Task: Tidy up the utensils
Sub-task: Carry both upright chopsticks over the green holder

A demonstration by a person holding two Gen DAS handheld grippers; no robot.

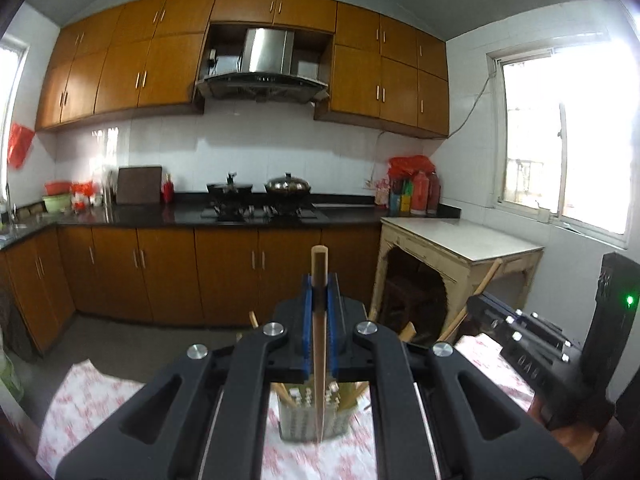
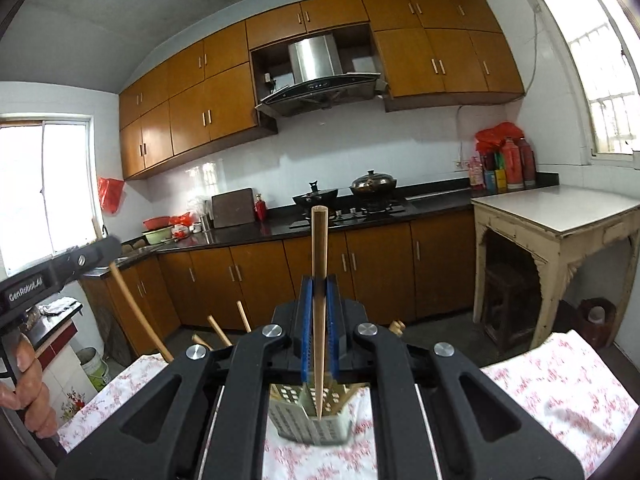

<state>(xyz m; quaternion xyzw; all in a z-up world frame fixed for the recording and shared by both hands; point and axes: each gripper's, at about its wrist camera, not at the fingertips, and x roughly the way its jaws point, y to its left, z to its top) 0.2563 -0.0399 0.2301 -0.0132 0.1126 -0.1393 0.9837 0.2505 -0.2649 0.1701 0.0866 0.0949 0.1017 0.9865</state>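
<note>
Above the near table point(image 2: 560, 380), with its pink-flowered cloth, both grippers hang over a perforated holder point(image 2: 316, 424). The left gripper point(image 1: 319, 300) is clamped on one chopstick point(image 1: 320, 344), which stands upright between the blue pads, its thick end above the jaws and its thin end hanging down toward the holder's mouth. The right gripper point(image 2: 319, 300) pinches a second chopstick point(image 2: 319, 304) the same way, the tip just over the holder's near rim. From the right wrist view, a hand point(image 2: 30, 384) grips the left tool's handle at the left edge.

Several more chopsticks point(image 2: 218, 330) already lean in the holder, their thick ends fanning out to left and right behind the jaws. So the sorting looks partly done: some sticks are housed and two are in the air. Whether these two are going in or coming out cannot be told from this moment alone. No loose utensils show on the visible cloth, though the tools hide much of it. The far counter point(image 1: 160, 216) with its stove and pots plays no part.
</note>
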